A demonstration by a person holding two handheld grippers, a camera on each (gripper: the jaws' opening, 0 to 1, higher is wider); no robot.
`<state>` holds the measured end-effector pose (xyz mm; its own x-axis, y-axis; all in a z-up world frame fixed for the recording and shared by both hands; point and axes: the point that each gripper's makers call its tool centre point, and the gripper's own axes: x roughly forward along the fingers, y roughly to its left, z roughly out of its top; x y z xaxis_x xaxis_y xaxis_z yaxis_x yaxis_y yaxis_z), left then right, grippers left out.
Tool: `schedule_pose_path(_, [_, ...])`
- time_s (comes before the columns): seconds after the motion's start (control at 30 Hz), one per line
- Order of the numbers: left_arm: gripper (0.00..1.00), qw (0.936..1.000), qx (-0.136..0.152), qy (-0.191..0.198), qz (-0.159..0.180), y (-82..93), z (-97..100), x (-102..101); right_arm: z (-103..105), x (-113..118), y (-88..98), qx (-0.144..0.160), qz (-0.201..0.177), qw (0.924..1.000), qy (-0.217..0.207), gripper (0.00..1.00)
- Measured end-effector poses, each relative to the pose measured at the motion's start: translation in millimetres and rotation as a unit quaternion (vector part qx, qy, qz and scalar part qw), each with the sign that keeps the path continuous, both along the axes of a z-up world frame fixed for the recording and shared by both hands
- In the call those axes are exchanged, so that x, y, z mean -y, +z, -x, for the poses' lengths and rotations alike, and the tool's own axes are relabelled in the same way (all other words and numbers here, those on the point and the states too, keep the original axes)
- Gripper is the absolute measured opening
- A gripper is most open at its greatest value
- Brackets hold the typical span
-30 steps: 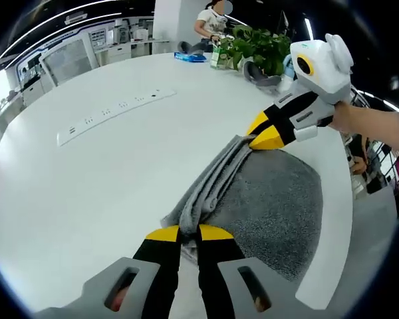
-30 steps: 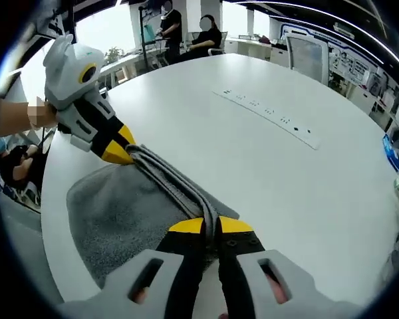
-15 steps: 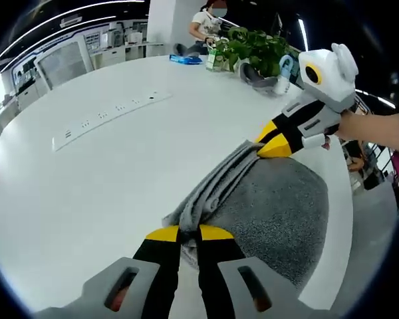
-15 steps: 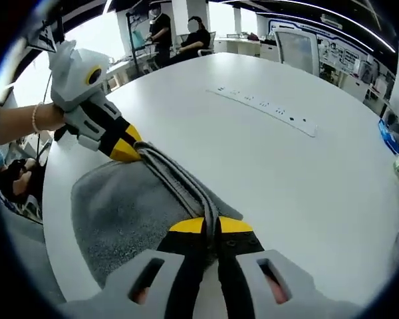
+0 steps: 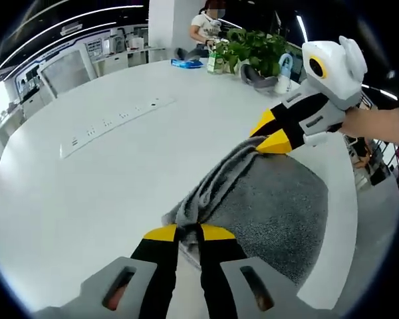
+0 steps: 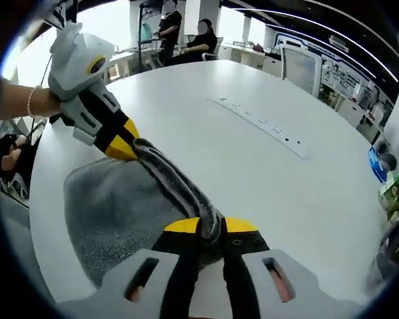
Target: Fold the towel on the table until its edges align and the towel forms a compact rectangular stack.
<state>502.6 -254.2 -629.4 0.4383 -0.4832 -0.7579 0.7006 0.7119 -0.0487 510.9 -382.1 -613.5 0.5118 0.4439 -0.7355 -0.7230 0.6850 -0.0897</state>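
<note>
The grey towel (image 5: 272, 206) is seen lying on the white table (image 5: 86, 193) close to its near edge, at about 4 o'clock in the left gripper view. One long edge is gathered into a raised ridge that is stretched between the two tongs. The left gripper (image 5: 188, 233) is closed on the near end of that ridge, and the right gripper (image 5: 271, 138) is closed on the far end, at about 1 o'clock. In the right gripper view the right gripper (image 6: 211, 226) is seen pinching thick folded cloth, with the left gripper (image 6: 122, 147) at 10 o'clock clamped on the other end of the towel (image 6: 113, 212).

The main risk is judged to be an uneven fold: if one end is carried further than the other, the edges would not be aligned. A layer could also be dropped from a jaw, since several plies are bunched in each pinch. Because the towel lies near the rim of the table, part of it could be dragged over the edge.

A long power strip (image 5: 116, 119) is set into the table at 11 o'clock, well apart from the cloth. Potted plants (image 5: 253, 46) and a blue item (image 5: 188, 63) are placed at the far side, near 12 o'clock. Nothing is seen standing in the way of the fold.
</note>
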Motion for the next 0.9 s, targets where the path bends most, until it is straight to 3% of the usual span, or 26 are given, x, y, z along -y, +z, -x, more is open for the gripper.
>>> schedule_pose_path(0.23, [0.17, 0.9991, 0.003, 0.021, 0.037, 27.2, 11.2, -2, 4, -2, 28.7, 0.012, -0.027, 0.9995, -0.012, 0.09])
schedule_pose_path(0.4, [0.2, 0.9973, 0.024, 0.039, 0.058, 50.3, 25.0, -4, 15, 5, 56.9, 0.036, -0.042, 0.9982, -0.024, 0.12])
schedule_pose_path(0.57, [0.24, 0.9942, 0.043, 0.055, 0.081, 71.3, 42.8, -10, 32, 16, 73.8, 0.05, -0.053, 0.9967, -0.037, 0.15])
schedule_pose_path(0.77, [0.42, 0.9867, 0.094, 0.082, 0.105, 100.5, 63.3, -20, 61, 27, 90.1, 0.059, -0.094, 0.9914, -0.069, 0.21])
schedule_pose_path(0.9, [0.49, 0.9819, 0.098, 0.1, 0.128, 110.7, 78.7, -24, 79, 33, 98.8, 0.065, -0.117, 0.9868, -0.091, 0.28])
